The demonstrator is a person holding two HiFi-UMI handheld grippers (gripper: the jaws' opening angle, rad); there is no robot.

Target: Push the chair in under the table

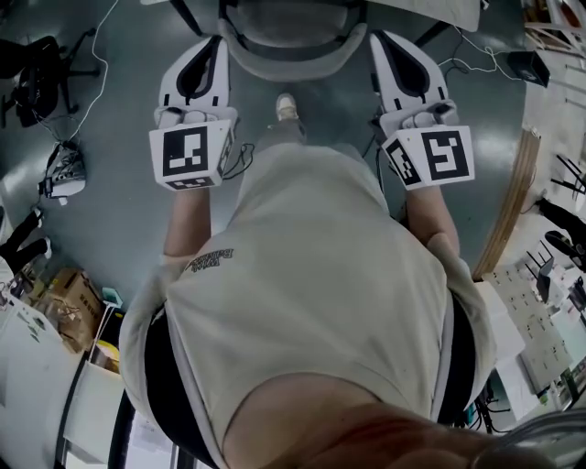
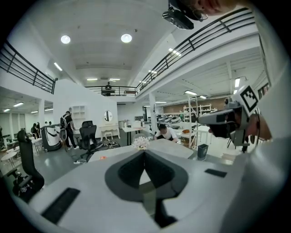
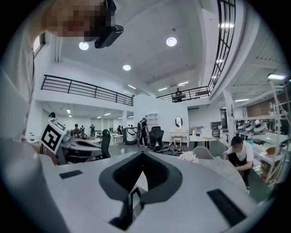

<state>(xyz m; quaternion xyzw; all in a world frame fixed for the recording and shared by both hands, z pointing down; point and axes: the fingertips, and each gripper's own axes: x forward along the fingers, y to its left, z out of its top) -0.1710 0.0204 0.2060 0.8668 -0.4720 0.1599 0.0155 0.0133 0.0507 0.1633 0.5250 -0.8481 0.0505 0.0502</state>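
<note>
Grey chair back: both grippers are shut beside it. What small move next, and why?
Probably ease both forward together: the left gripper and right gripper, shut, flank the grey curved chair back, with the white table edge just beyond it.

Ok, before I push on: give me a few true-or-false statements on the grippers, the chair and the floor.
1. The left gripper and the right gripper are both shut, with nothing between the jaws. True.
2. The chair stands off to the person's right. False: it is straight ahead, between the two grippers in the head view.
3. One shoe shows just below the chair in the head view. True.
4. The floor is red carpet. False: it is smooth and grey.
</note>
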